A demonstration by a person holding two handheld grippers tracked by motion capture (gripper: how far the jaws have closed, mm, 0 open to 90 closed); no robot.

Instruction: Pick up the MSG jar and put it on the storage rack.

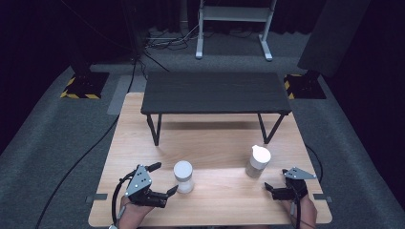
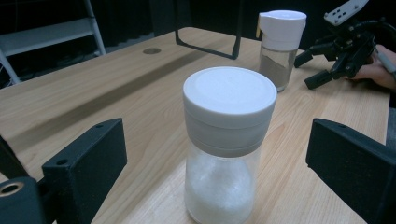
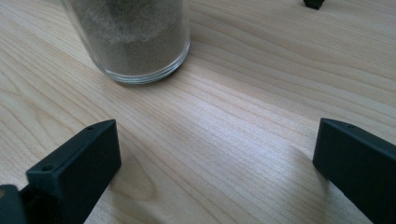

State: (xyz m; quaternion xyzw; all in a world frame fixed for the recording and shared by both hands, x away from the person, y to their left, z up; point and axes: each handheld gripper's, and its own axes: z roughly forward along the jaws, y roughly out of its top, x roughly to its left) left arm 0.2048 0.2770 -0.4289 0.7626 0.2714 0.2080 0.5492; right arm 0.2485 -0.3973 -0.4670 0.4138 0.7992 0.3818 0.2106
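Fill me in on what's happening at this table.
A person sits at a wooden table with a gripper in each hand. The left gripper has its fingers spread open on either side of a salt shaker, not touching it. The right gripper is open too, just short of a pepper shaker. Both shakers stand upright, lids on. A small black bench stands behind them.

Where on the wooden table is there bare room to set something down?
Bare wood lies between the salt shaker and the pepper shaker, and along the table near edge between left gripper and right gripper. It is tighter under the black riser shelf.
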